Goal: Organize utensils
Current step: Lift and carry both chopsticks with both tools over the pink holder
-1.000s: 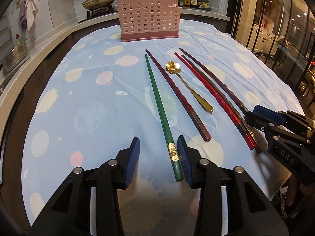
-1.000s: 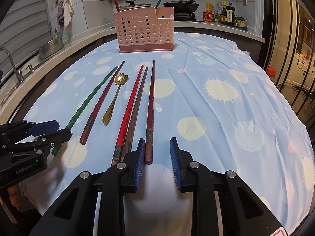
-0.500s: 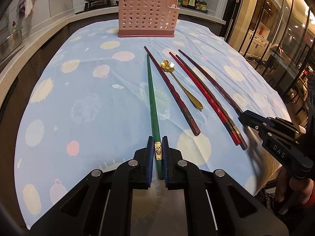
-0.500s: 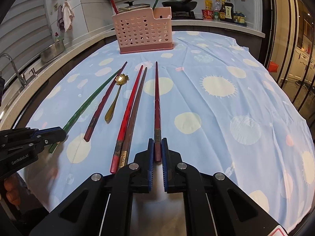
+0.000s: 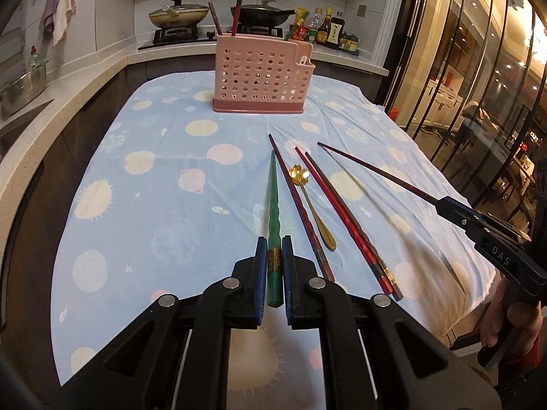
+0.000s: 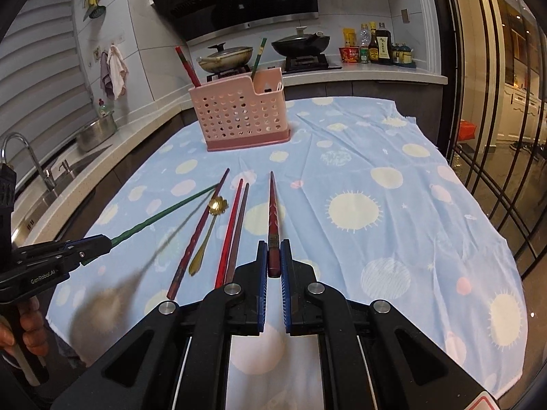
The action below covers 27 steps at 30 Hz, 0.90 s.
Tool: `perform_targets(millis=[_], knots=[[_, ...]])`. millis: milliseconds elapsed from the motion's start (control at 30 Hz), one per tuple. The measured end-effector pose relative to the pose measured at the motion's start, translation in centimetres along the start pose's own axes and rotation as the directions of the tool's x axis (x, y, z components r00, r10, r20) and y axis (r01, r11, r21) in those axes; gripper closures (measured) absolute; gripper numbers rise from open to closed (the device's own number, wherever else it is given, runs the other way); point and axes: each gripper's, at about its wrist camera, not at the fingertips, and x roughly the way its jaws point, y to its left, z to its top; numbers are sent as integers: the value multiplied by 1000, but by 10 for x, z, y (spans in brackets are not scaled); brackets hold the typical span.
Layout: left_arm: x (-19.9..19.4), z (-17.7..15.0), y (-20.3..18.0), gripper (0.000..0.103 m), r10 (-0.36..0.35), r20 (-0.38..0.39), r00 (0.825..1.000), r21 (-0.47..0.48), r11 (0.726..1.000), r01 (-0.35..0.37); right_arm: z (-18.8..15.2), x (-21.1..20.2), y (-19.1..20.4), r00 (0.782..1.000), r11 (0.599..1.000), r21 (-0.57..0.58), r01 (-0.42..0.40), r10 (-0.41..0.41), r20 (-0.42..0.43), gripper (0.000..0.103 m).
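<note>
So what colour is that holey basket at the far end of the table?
Pink: the basket has a paler perforated body and a darker pink base. The left wrist view shows it best.

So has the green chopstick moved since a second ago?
Yes. The green chopstick has lifted off the tablecloth, clamped in the left gripper; its shadow now falls apart from it.

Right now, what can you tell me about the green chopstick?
The green chopstick is long, glossy and dark green, with a wavy, twisted shaft that thins to a point. A gold patterned band wraps it near its thick end. The left tool is shut on it at that band, its blue pads pressing both sides. In the right wrist view it hangs clear above the blue cloth, casting a blurry shadow there. Its tip points toward the pink holder.
</note>
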Motion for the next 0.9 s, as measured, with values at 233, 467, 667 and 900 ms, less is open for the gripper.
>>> perform_targets(millis=[233, 467, 667, 900], knots=[[-14, 34, -1, 96, -3, 87, 996, 17, 1000, 1, 36, -12, -8, 997, 1000, 9, -20, 19, 79, 96], [-21, 73, -2, 96, 11, 168, 986, 44, 999, -18, 69, -20, -13, 987, 999, 18, -40, 37, 155, 96], [-22, 101, -5, 96, 8, 219, 976, 58, 998, -21, 89, -22, -13, 979, 998, 14, -59, 56, 196, 96], [-23, 137, -10, 96, -2, 279, 960, 76, 997, -20, 120, -17, -12, 969, 995, 10, -96, 91, 231, 96]])
